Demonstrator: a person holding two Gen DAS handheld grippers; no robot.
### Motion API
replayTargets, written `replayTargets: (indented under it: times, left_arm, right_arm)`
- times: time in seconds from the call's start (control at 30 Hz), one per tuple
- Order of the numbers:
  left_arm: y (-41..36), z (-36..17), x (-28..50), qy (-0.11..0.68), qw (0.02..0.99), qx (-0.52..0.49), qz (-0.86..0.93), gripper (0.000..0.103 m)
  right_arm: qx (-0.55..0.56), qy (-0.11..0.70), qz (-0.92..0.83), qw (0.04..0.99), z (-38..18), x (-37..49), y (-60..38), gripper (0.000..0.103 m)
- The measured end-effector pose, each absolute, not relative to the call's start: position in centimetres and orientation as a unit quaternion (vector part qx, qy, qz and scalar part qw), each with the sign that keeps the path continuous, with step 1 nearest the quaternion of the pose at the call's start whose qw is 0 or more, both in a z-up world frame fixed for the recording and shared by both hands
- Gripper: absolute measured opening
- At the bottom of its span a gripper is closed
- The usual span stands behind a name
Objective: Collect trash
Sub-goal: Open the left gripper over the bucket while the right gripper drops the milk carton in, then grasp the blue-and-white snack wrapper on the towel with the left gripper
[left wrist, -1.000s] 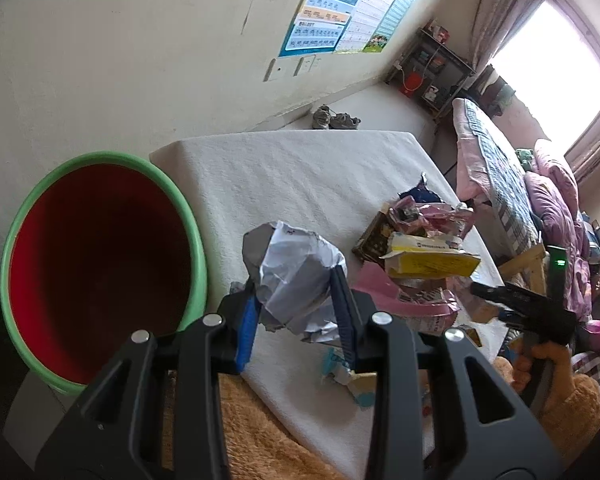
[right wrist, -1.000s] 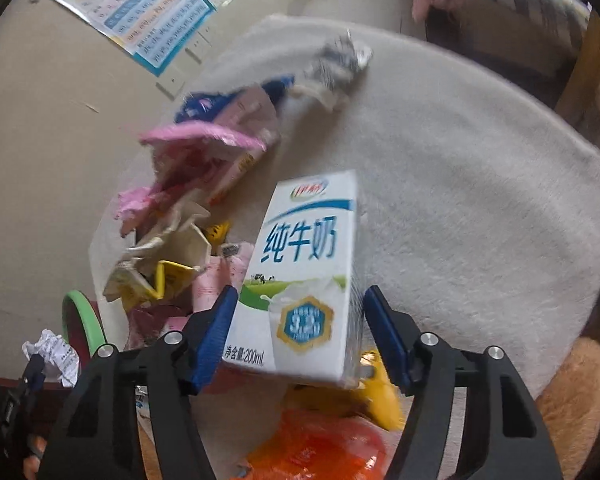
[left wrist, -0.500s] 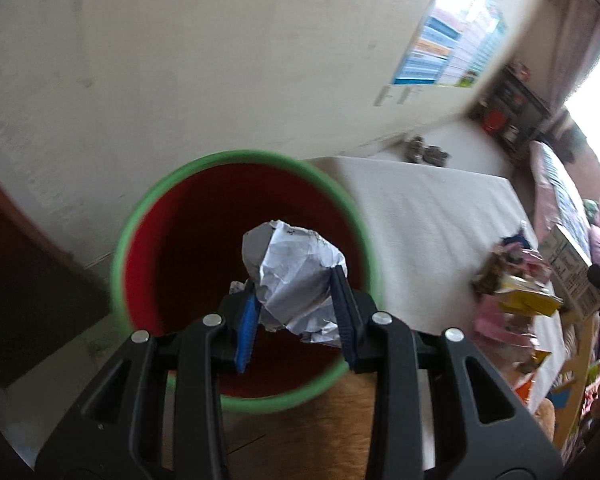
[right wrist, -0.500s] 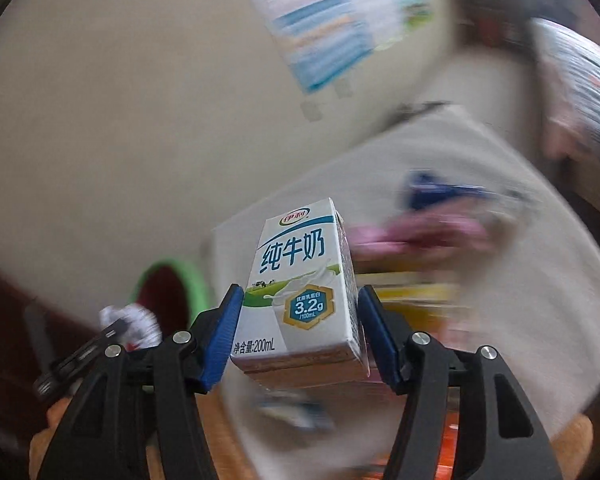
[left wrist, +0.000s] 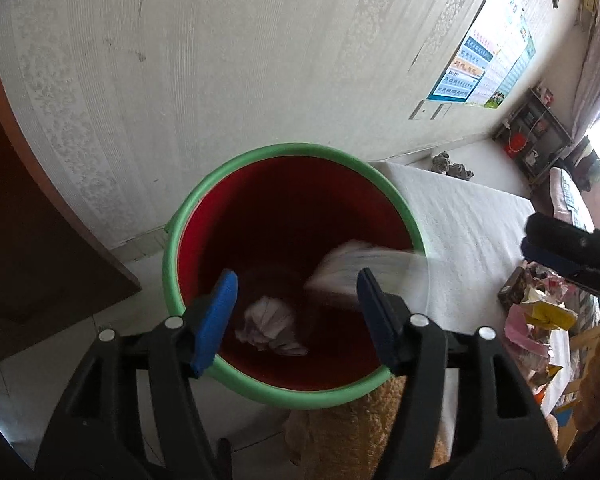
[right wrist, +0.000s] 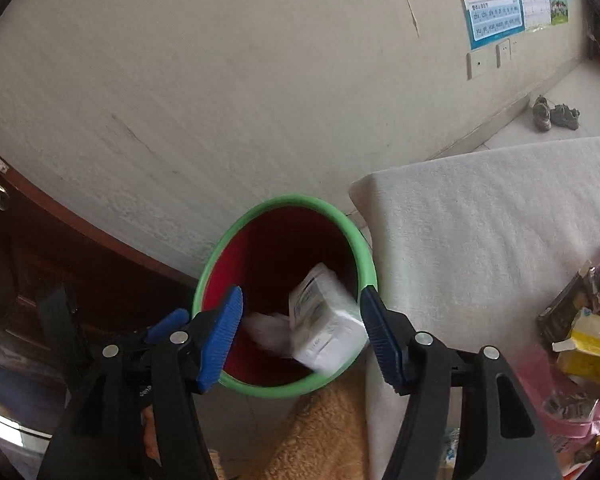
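Note:
A red bin with a green rim (left wrist: 204, 204) (right wrist: 364, 256) stands on the floor by the wall, beside a white-covered table (left wrist: 468, 224) (right wrist: 480, 216). My left gripper (left wrist: 296, 304) is open and empty above the bin. The crumpled grey paper (left wrist: 270, 326) (right wrist: 266, 332) lies inside the bin. My right gripper (right wrist: 300, 324) is open above the bin. The white milk carton (right wrist: 322, 320) (left wrist: 356, 268) is blurred and falling into the bin, free of the pads. Wrappers and a yellow box (right wrist: 584, 344) (left wrist: 540, 316) lie on the table.
A dark wooden door (right wrist: 40, 264) stands left of the bin. A fuzzy tan seat (left wrist: 348, 432) (right wrist: 312, 432) sits below the bin's near rim. Shoes (right wrist: 556, 114) lie on the floor by the wall. A poster (left wrist: 484, 64) hangs on the wall.
Both grippers swung from the table to above the bin and opened. The crumpled paper dropped into the bin. The milk carton left the right gripper and is falling in.

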State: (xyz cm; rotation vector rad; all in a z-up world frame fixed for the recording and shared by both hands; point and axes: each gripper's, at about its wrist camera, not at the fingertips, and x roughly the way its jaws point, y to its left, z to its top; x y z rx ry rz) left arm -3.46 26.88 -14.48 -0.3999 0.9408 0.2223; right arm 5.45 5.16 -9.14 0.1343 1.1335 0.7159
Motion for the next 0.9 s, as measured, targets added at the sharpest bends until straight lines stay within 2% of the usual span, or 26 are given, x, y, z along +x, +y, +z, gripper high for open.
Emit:
replayTargets:
  times: [0.5,0.6,0.67,0.9]
  left_arm:
    - [20.8,-11.8,-0.7,0.434,0.887,-0.157,0.032,0.059]
    - [18.5,-11.4,0.0,0.434,0.889,-0.147,0.007,0.059]
    - [16.6,-11.3,0.4,0.437,0.889,-0.139,-0.014,0.059]
    - [9.2,-13.1,0.3,0.479,0.861,-0.116,-0.126,0.072]
  right_arm:
    - [0.045,0.455,0.24,0.857,-4.7,2.8,-5.1,0.061]
    - [0.031,0.439,0.198,0.876,-4.2,2.1,-8.9,0.068]
    - [0.024,0.437,0.169,0.883,-4.3,1.4,-11.0,0.068]
    - [0.047,0.476,0.07,0.875,-8.0,-1.1,-19.4,0.068]
